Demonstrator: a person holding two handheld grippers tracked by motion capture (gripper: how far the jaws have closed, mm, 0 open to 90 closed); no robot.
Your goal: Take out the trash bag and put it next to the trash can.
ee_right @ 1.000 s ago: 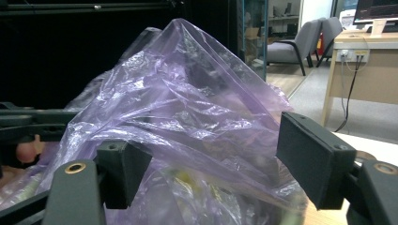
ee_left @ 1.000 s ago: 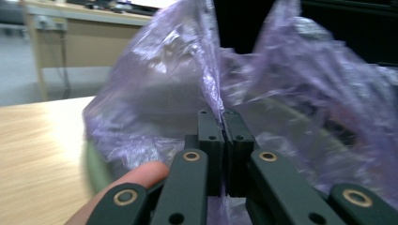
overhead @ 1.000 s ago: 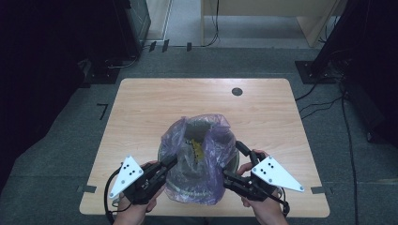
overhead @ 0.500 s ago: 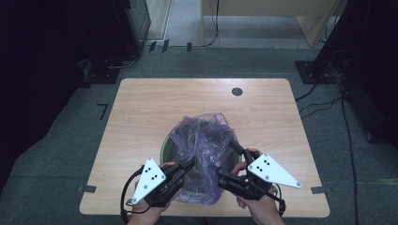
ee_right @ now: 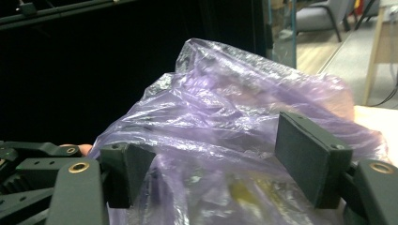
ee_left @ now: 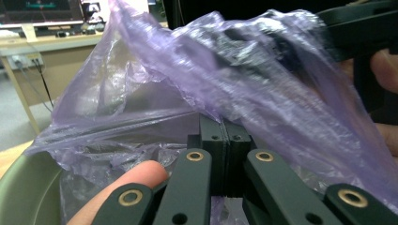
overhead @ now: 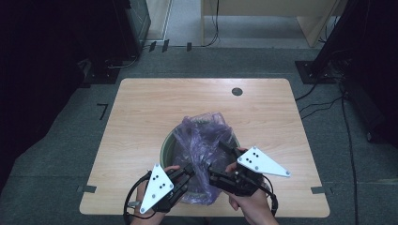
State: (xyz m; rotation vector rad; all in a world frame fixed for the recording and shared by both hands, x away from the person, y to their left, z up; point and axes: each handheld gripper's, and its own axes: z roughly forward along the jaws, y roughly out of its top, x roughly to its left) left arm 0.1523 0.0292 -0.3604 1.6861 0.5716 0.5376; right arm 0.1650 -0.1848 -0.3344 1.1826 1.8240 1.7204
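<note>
A thin purple plastic bag (overhead: 204,136) lines a pale green round bin (overhead: 165,147) near the front of the wooden table (overhead: 141,112). My left gripper (overhead: 191,169) reaches the bag's near left side. In the left gripper view its jaws (ee_left: 225,140) are pressed together with the bag's film (ee_left: 244,79) pinched between them, and a fingertip (ee_left: 136,176) lies beside them. My right gripper (overhead: 216,156) is at the bag's near right side and stands open. Its two pads (ee_right: 309,159) are wide apart, with crumpled bag (ee_right: 225,126) bulging between them. Something yellowish shows dimly through the film.
A round cable hole (overhead: 237,91) sits at the table's far right. Dark cabinets (overhead: 131,28) and cables (overhead: 324,101) lie on the floor beyond the table. The bin stands close to the table's front edge (overhead: 202,213), between both hands.
My left gripper has moved right, in against the bag, and shut on its film. The bag's open mouth has collapsed into a gathered bunch. The right gripper has barely moved.
</note>
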